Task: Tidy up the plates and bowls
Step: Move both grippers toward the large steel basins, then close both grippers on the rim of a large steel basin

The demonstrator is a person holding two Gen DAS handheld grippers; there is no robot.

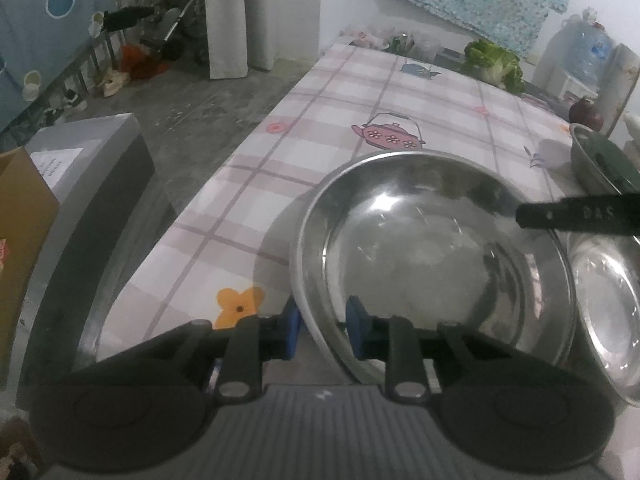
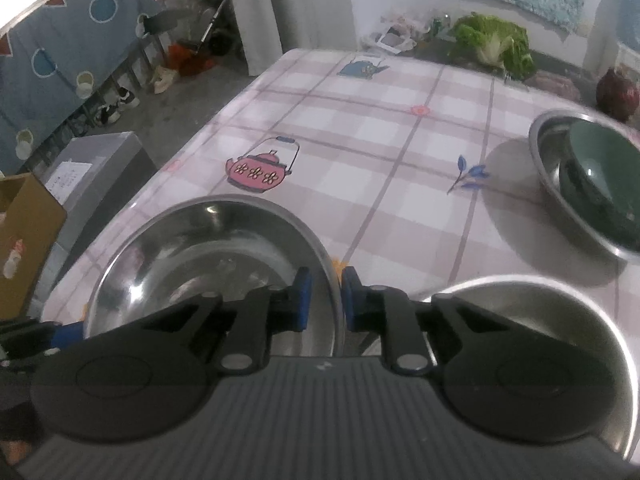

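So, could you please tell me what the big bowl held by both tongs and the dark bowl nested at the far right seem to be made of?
The big bowl looks like polished stainless steel: silvery, with mirror-like reflections and bright glare spots. The dark bowl appears to be glazed ceramic, though plastic is possible: opaque deep green with a soft sheen. It sits inside another steel-looking dish.

Large steel bowl [image 1: 432, 256] sits upright; smaller steel bowl [image 1: 608, 312] just beside; green bowl [image 2: 600, 184] nested in a steel basin [image 2: 548, 160].

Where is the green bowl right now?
In the right wrist view, the green bowl sits inside a steel basin at the table's far right, near the dark red fruit and beyond the blue leaf print.
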